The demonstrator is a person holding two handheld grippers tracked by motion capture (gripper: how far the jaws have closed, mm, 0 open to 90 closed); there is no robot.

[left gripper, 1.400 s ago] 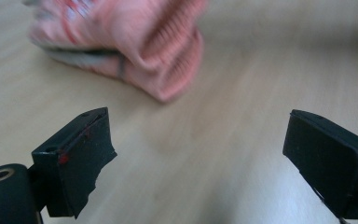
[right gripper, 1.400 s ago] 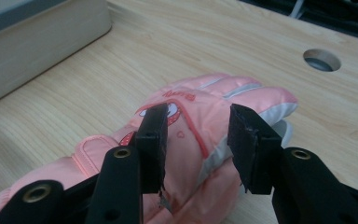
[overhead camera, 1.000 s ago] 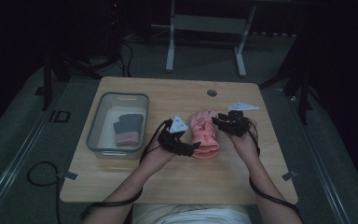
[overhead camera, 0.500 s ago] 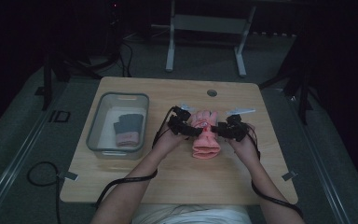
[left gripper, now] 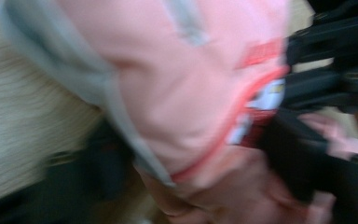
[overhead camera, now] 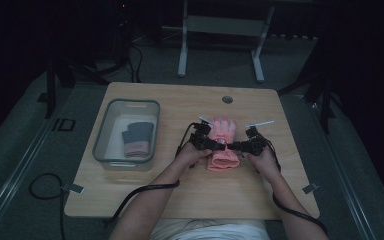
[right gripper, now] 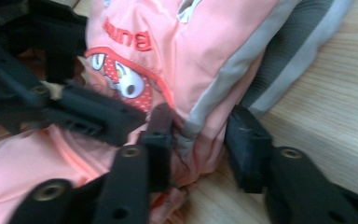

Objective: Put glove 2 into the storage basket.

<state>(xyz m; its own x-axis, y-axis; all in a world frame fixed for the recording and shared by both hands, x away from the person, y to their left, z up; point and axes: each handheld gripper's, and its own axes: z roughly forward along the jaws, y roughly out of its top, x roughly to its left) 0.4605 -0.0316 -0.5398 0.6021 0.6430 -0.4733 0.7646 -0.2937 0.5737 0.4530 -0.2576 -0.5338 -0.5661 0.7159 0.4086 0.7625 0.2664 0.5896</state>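
Note:
A pink glove (overhead camera: 223, 134) with grey trim and a cartoon patch lies at the table's middle, fingers pointing away. In the high view my left gripper (overhead camera: 211, 143) reaches in from its left and my right gripper (overhead camera: 241, 146) from its right, tips nearly meeting over it. The right gripper (right gripper: 199, 149) is shut on the pink glove (right gripper: 205, 60), pinching a fold of its grey-trimmed edge. In the blurred left gripper view my left gripper (left gripper: 200, 163) stands open, jaws wide apart with the glove (left gripper: 177, 88) between them. The left gripper's black frame (right gripper: 84, 116) lies across the glove's patch.
A clear plastic bin (overhead camera: 102, 132) stands on the left of the wooden table (overhead camera: 190, 200), holding a grey glove with a pink cuff (overhead camera: 137, 137). A round hole (overhead camera: 227, 99) sits near the far edge. Cables trail off the front edge.
Both grippers have come inward onto the glove's middle. The left one first swung up beside the glove's upper left. The right one came down from the upper right.

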